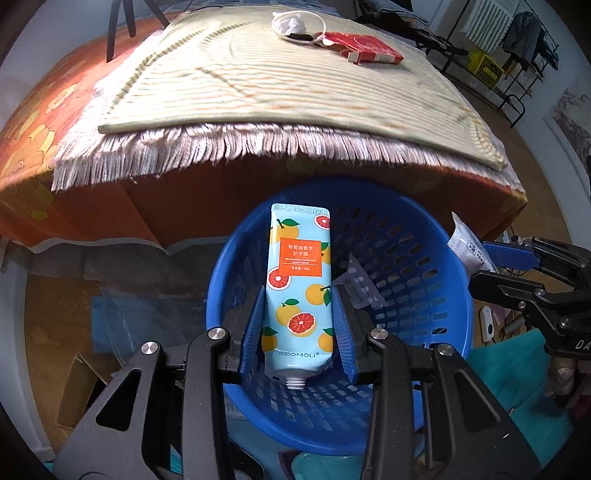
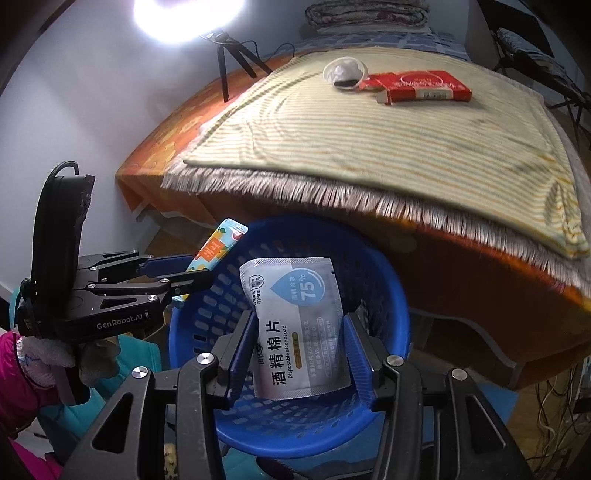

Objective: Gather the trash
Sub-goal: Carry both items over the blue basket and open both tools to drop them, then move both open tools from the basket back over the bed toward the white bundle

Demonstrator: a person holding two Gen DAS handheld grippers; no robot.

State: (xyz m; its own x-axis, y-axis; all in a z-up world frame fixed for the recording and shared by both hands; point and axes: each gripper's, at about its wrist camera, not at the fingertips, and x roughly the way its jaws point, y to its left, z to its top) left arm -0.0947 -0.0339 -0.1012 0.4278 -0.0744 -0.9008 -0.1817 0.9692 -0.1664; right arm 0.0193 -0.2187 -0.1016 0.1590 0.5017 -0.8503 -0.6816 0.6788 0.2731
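My left gripper (image 1: pixel 300 295) is shut on a light-blue hand cream tube (image 1: pixel 297 280) printed with oranges, held over the blue plastic basket (image 1: pixel 436 325). My right gripper (image 2: pixel 300 325) is shut on a grey alcohol pad packet (image 2: pixel 295 325), also over the basket (image 2: pixel 192 332). A small white wrapper (image 1: pixel 360 284) lies inside the basket. On the table, a red box (image 1: pixel 364 48) and a clear cup with crumpled tissue (image 1: pixel 293 24) rest on the striped mat; both show in the right wrist view, box (image 2: pixel 417 86) and cup (image 2: pixel 345 74).
The basket stands on the floor in front of the table with the orange cloth (image 1: pixel 33 122) and fringed striped mat (image 1: pixel 258 88). A tripod (image 2: pixel 229 59) stands at the table's far left. A metal rack (image 1: pixel 502 62) stands at the far right. A cardboard box (image 1: pixel 79 391) lies on the floor at left.
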